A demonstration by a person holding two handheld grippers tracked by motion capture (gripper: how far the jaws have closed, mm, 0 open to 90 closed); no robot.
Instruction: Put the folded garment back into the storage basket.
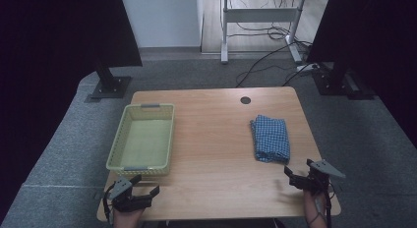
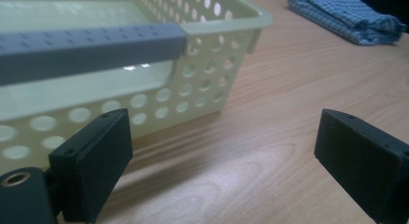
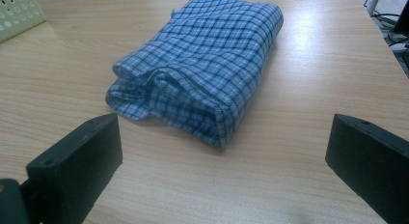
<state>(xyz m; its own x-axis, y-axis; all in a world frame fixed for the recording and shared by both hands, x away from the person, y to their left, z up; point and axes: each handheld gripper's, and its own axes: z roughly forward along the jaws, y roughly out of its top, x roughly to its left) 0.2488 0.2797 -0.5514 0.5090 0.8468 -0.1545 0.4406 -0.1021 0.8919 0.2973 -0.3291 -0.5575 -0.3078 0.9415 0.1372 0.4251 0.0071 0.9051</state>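
Blue checked cloth [image 3: 202,64] lies folded on my counter [image 1: 211,154], right of the empty basket [image 1: 114,149]; both hand-held grippers, left [image 1: 139,185] and right [image 1: 296,170], gape empty, so I'd pinch the thick near fold squarely before lifting.

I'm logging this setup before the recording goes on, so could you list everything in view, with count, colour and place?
Table: one, light wood, centre of the high view.
Basket: one, pale yellow-green with grey handles, perforated walls, empty, on the table's left half.
Folded cloth: one, blue and white check, on the table's right half.
Cable hole: one, dark, near the table's far edge.
Stands: two, black, on the grey floor beyond the table.
Cables: several, black, on the far floor.
Left tool: one, black, open, near the basket's near end.
Right tool: one, black, open, just short of the cloth.
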